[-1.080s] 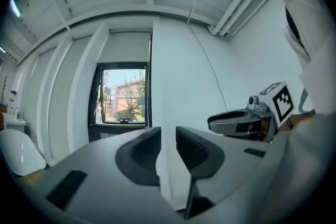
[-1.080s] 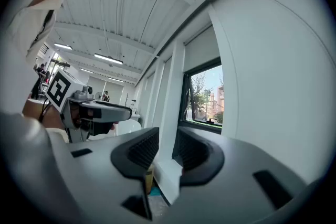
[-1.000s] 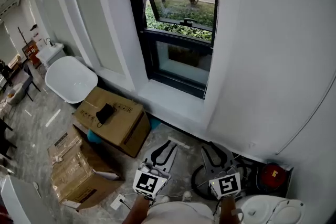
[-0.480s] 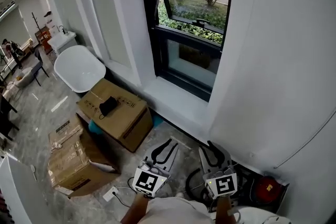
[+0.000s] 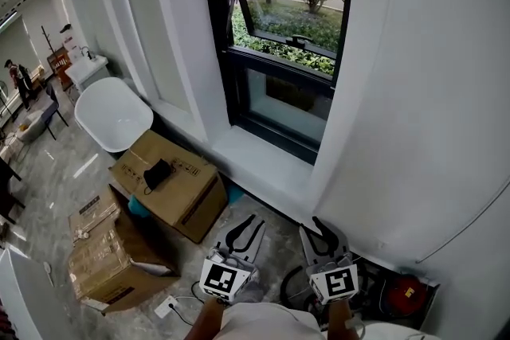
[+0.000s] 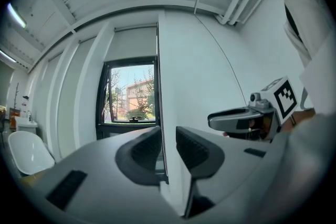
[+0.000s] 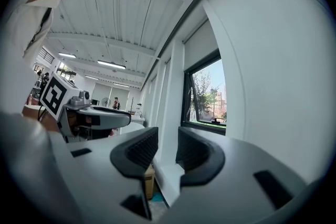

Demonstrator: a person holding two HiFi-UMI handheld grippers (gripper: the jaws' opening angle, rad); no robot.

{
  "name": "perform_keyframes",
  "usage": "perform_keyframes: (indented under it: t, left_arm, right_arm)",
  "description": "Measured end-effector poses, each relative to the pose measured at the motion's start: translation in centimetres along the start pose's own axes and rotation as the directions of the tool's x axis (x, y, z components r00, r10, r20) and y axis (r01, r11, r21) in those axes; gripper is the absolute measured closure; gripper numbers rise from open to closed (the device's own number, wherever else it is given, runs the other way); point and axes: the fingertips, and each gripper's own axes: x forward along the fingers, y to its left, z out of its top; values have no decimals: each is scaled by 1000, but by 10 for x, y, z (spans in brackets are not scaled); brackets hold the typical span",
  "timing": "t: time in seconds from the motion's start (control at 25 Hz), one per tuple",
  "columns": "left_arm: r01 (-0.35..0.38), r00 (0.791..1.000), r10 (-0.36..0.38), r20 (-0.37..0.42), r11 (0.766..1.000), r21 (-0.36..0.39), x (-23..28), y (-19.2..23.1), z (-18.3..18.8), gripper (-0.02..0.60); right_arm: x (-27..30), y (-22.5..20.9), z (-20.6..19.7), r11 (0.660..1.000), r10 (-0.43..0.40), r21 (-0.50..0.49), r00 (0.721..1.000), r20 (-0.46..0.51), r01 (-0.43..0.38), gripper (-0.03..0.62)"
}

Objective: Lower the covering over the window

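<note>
A black-framed window (image 5: 287,52) sits in the white wall, its upper sash tilted open. In the left gripper view a pale roller blind (image 6: 131,42) covers only the top of the window. A thin pull cord (image 5: 470,207) hangs along the wall to the right of the window. Low in the head view, my left gripper (image 5: 252,220) and right gripper (image 5: 320,227) are held level, side by side, pointing at the wall below the sill. Both are open with nothing between the jaws, well short of cord and blind. The right jaws have just been opening.
Two cardboard boxes (image 5: 171,183) (image 5: 111,255) lie on the floor to the left, with a white chair (image 5: 113,114) behind them. A white sill (image 5: 255,155) juts out under the window. Black cables (image 5: 291,283) and a red object (image 5: 402,291) lie by the wall at my feet.
Both grippers have moved a little forward toward the wall under the window, and the view has shifted with them. Nothing was taken hold of.
</note>
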Motion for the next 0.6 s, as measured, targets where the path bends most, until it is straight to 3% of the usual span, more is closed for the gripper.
perform_keyframes:
  t: [0.6]
  left_arm:
    - [83, 997, -83, -7, 996, -14, 64, 84, -17, 494]
  right_arm:
    - [100, -22, -11, 997, -79, 12, 996, -39, 79, 479]
